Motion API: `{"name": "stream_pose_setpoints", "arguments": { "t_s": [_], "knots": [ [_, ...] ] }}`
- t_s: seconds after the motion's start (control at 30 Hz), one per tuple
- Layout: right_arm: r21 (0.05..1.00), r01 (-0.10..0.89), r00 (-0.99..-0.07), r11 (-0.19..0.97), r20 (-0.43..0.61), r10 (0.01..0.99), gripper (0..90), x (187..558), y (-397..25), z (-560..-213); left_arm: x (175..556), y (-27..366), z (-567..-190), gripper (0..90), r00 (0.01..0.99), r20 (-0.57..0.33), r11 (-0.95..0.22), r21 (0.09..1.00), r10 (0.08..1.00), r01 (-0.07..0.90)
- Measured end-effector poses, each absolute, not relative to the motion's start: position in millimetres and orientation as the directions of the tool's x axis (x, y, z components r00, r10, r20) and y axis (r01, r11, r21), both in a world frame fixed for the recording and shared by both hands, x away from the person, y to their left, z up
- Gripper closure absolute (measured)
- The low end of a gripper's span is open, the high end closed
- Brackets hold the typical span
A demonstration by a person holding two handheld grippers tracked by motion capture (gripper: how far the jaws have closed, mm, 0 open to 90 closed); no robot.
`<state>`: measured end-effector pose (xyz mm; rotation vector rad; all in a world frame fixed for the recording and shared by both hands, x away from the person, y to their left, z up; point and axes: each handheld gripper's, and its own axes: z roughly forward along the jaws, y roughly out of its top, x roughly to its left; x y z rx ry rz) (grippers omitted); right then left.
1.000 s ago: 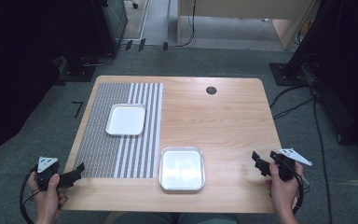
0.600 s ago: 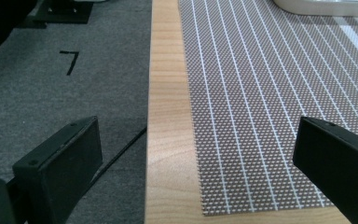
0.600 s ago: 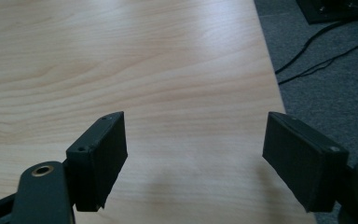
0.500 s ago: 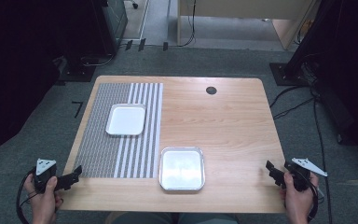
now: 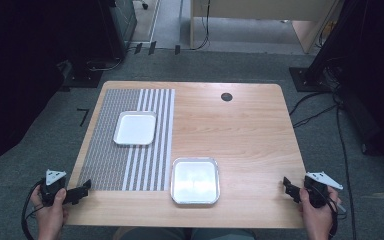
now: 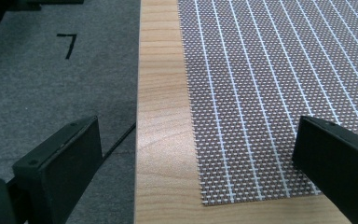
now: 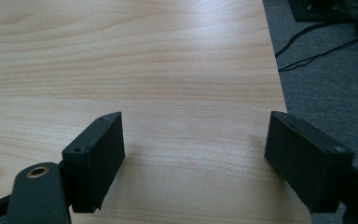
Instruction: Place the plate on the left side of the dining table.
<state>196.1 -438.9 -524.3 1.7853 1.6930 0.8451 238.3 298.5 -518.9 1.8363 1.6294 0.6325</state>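
1. High view: wooden table [image 5: 240, 130], light grain, rounded corners, with a round dark grommet [image 5: 226, 96] near the far edge. A woven placemat [image 5: 107, 160] covers the table's left part: fine grey mesh on its left, white stripes on its right.
2. High view, containers: a white rectangular tray [image 5: 135, 128] sits on the placemat, far half, empty. A metal tray [image 5: 195, 180] with a shiny rim sits on bare wood at the near edge, just beside the placemat's right border, also empty. The two trays are well apart.
3. High view, room: the centre and right of the table are bare wood. Grey carpet [image 5: 30, 155] runs all round; cables [image 5: 320, 107] lie on it to the right.
4. High view, grippers: left gripper [image 5: 84, 189] is at the near-left corner, held by the left hand [image 5: 50, 212], tips at the table edge. Right gripper [image 5: 286, 186] is at the near-right edge, held by the right hand [image 5: 316, 215].
5. Left gripper view: black blocky jaws spread wide, nothing between them. Below them are the table's edge and the placemat's corner; the weave is coarse, its cut border slightly frayed. Carpet lies off the edge, with a black mark [image 6: 67, 43] on it.
6. Right gripper view: jaws wide apart, holding nothing. Bare wood lies beneath, table edge at the right, carpet and cables beyond.
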Motion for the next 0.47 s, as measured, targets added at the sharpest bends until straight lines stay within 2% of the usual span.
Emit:
{"name": "stream_pose_setpoints", "arguments": {
  "t_s": [0.13, 0.47],
  "knots": [
    [0.738, 0.674, 0.008, -0.026, 0.028, 1.0, 19.4, 197.4, -433.6, -524.7, 240.2, 302.1, -519.5, 1.1, 0.136, -0.073, -0.048, 0.692, 0.988, 0.721],
    [0.737, 0.675, 0.005, -0.025, 0.029, 1.0, 18.7, 197.5, -433.5, -524.8, 241.7, 304.6, -520.3, 1.1, 0.141, -0.107, -0.031, 0.68, 0.984, 0.733]
  ]
}}
